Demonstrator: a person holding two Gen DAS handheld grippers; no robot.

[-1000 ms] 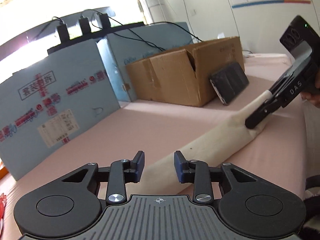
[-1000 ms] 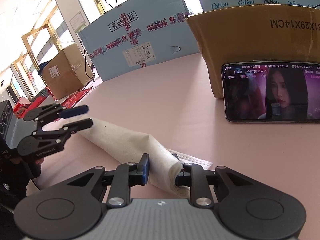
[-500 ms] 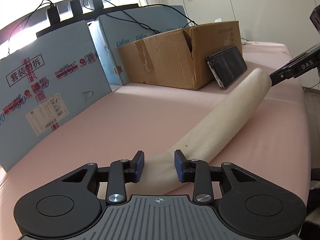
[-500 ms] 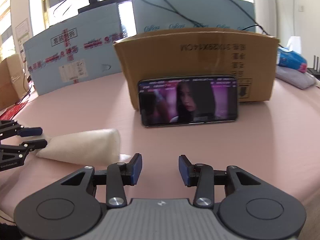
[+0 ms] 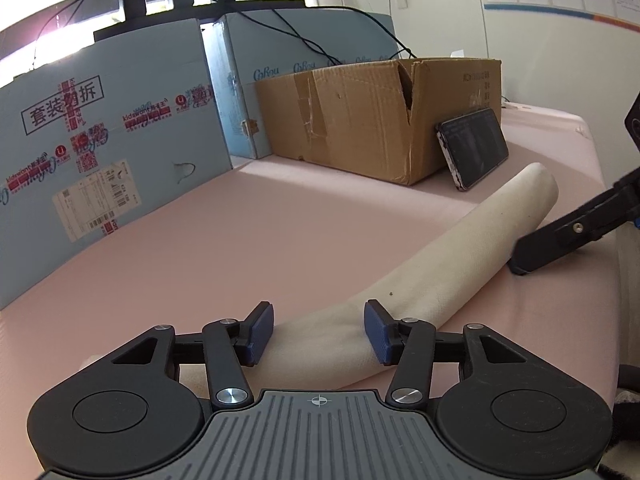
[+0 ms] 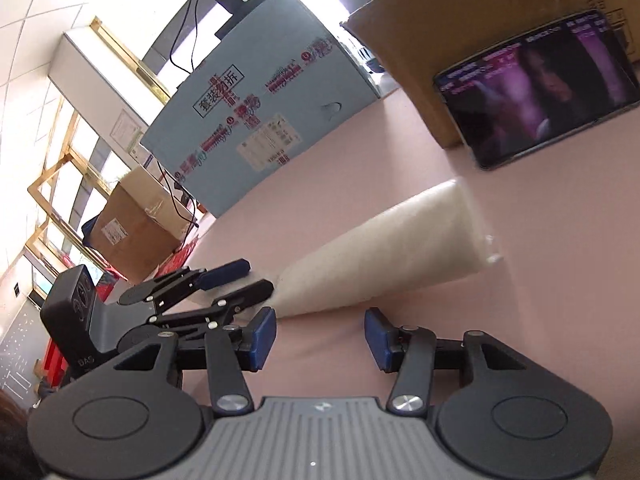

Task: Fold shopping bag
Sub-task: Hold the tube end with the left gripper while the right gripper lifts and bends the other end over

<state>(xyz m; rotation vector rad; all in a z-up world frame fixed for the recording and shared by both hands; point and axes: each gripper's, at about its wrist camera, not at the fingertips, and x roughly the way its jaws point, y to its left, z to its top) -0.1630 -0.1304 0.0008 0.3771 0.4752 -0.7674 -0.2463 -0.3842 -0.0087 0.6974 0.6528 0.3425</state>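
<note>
The cream shopping bag lies rolled into a long tube on the pink table. My left gripper straddles its near end. Its jaws are opening, with the roll between the blue pads and no clear squeeze on it. My right gripper is open and still widening, with only bare table between its pads. The bag's wide far end lies just beyond its fingertips. One of its black fingers rests beside the roll in the left wrist view. The left gripper shows at the roll's narrow end.
A brown cardboard box stands at the back with a lit phone leaning on it. Blue printed boards wall the left and rear. The table's edge runs along the right. Another carton sits on the floor beyond.
The right gripper let go of the roll's far end, drew back and rolled, so its view is tilted. The left gripper's jaws have widened around the near end.
</note>
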